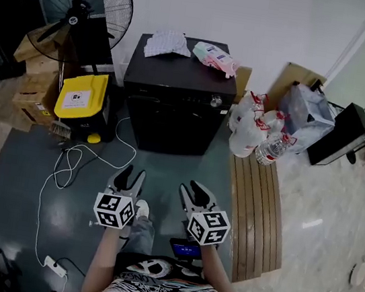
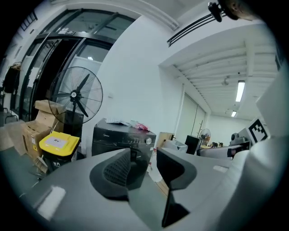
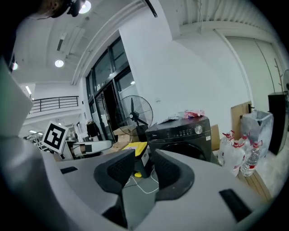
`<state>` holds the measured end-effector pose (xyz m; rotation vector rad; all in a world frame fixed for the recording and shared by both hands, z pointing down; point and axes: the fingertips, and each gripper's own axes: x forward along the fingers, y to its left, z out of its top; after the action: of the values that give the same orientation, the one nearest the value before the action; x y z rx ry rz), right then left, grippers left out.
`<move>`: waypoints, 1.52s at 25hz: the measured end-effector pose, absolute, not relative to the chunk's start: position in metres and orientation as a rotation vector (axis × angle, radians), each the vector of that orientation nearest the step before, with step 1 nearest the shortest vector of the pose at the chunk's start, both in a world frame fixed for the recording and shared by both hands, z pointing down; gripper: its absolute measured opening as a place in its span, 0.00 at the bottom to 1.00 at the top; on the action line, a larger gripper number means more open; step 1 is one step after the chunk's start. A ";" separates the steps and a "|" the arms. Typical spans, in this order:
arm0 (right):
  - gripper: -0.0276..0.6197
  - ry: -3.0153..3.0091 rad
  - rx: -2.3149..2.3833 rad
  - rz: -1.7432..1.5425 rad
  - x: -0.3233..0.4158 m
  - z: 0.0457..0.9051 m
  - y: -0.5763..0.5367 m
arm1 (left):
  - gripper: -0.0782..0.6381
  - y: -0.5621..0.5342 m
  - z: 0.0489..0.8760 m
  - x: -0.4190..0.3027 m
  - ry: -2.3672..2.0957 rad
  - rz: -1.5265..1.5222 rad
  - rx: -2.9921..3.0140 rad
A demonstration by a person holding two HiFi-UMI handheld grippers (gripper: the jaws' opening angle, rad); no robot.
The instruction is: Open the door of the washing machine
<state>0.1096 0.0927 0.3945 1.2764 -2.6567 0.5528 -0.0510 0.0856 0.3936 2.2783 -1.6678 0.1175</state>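
A black washing machine point(image 1: 176, 97) stands against the white back wall, its front door closed, with a silver knob point(image 1: 216, 101) on its panel. It also shows in the left gripper view point(image 2: 118, 137) and the right gripper view point(image 3: 187, 135). A folded cloth point(image 1: 166, 43) and a pink packet point(image 1: 215, 58) lie on its top. My left gripper point(image 1: 130, 176) and right gripper point(image 1: 192, 191) hover over the grey floor well short of the machine. Both stand open with nothing between their jaws point(image 2: 143, 166) point(image 3: 143, 168).
A standing fan point(image 1: 85, 2) and a yellow-lidded bin point(image 1: 80, 101) stand left of the machine, by cardboard boxes point(image 1: 32, 85). A white cable point(image 1: 71, 166) snakes across the floor. Water bottles point(image 1: 259, 133) and wooden slats point(image 1: 255, 207) lie to the right.
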 end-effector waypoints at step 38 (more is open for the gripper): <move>0.26 -2.336 1.256 0.716 -0.013 0.584 -0.225 | 0.37 -0.270 0.663 -0.165 -1.236 0.480 2.340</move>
<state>-0.0135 -0.2251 0.5842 1.2564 -2.3358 0.7161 -0.1654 -0.2701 0.6633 2.3398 -1.2365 0.4801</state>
